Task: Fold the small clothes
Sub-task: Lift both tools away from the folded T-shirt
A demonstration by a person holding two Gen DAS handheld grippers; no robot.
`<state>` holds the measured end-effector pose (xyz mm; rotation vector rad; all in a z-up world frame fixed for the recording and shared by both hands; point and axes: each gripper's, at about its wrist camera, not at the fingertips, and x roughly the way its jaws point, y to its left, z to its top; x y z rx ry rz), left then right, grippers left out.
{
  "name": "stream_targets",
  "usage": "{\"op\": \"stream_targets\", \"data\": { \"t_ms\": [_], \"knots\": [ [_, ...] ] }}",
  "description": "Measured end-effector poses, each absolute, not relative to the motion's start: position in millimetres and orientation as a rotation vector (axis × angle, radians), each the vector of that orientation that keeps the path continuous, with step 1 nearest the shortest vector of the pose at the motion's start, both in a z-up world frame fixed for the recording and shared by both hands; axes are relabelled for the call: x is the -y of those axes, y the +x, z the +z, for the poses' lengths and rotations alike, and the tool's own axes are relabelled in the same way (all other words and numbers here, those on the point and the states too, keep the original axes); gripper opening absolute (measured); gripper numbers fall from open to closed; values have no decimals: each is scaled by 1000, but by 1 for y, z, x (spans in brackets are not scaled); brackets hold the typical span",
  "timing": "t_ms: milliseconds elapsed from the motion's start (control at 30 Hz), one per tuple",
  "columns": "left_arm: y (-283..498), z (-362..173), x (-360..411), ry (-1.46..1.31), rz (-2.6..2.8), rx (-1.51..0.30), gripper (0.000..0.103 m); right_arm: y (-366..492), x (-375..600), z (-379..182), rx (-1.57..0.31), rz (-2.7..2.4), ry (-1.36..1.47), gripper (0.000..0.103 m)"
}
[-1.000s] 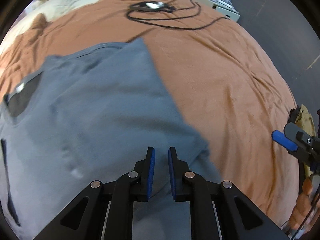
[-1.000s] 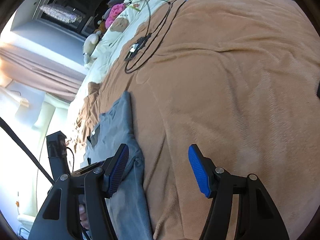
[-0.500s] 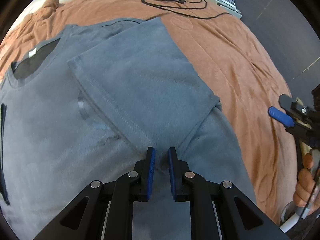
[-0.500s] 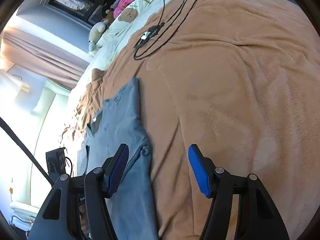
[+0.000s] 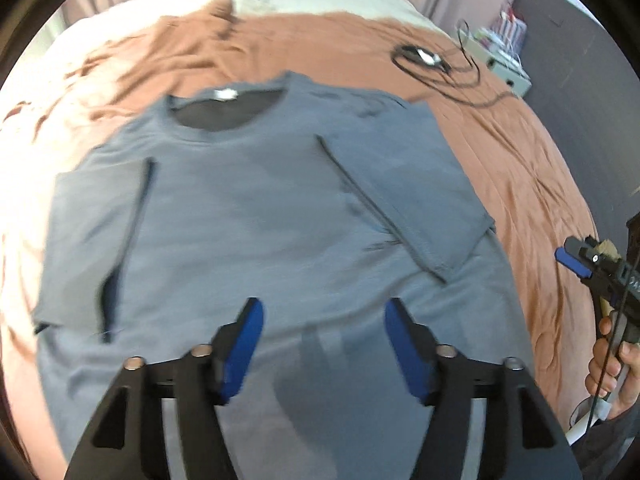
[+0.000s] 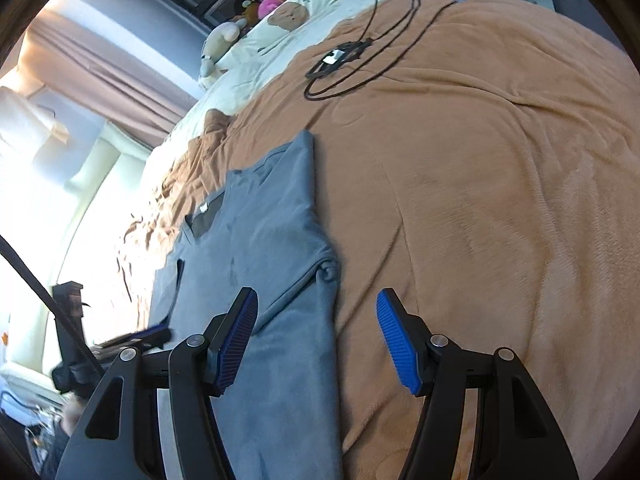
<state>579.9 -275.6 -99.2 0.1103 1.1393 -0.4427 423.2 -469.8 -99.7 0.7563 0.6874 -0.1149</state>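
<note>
T-shirt (image 5: 256, 216), grey, lies flat on the brown blanket (image 5: 520, 168) that covers the bed. Both short sleeves are folded in over the body. Its hem is cut off: the left wrist view loses it behind the left gripper (image 5: 323, 344), and the right wrist view loses it at the bottom of the frame. Motion blur softens the left wrist view, so the seams and the small white label inside the collar are hard to read. A faint dark mark on the chest cannot be made out.

The shirt's long axis runs from the collar, which points toward the pillow end of the bed, down to the hem at the near edge, where the grippers are. In the right wrist view the shirt (image 6: 264, 280) lies along the left part of the blanket (image 6: 480, 200), with bare blanket to its right.

The left gripper's jaws have just been opening and now stand apart above the lower body of the shirt, pads clear of the cloth. The right gripper (image 6: 316, 340) is also spread wide, over the shirt's right edge, nothing between its pads. A hand (image 5: 610, 364) holds its handle at the frame's right edge, partly cut off.

A black cable (image 6: 352, 64) lies coiled on the blanket beyond the collar, well apart from the shirt.
</note>
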Motion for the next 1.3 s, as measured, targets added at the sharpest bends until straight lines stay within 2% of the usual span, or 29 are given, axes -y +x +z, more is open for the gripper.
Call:
{"op": "stream_targets", "data": {
  "t_ms": [33, 67, 100, 167, 333, 467, 767, 1300],
  "knots": [
    [577, -93, 265, 104, -430, -1130, 73, 423, 467, -98, -688, -115, 750, 60],
    [575, -89, 257, 100, -421, -1123, 75, 423, 464, -97, -689, -112, 742, 66],
    [573, -83, 250, 98, -412, -1114, 77, 422, 459, -94, -693, -116, 725, 76],
    [567, -71, 232, 98, -393, -1089, 81, 419, 450, -88, -685, -139, 681, 83],
    [551, -46, 184, 48, -351, -1037, 91, 410, 427, -75, -677, -112, 664, 90],
    [536, -32, 150, 26, -319, -1017, 91, 397, 403, -59, -655, -155, 561, 102],
    [492, -18, 87, -22, -280, -963, 91, 370, 361, -47, -650, -110, 502, 102],
    [387, -27, -8, -114, -229, -913, 91, 280, 304, -50, -635, -134, 402, 102]
  ]
}}
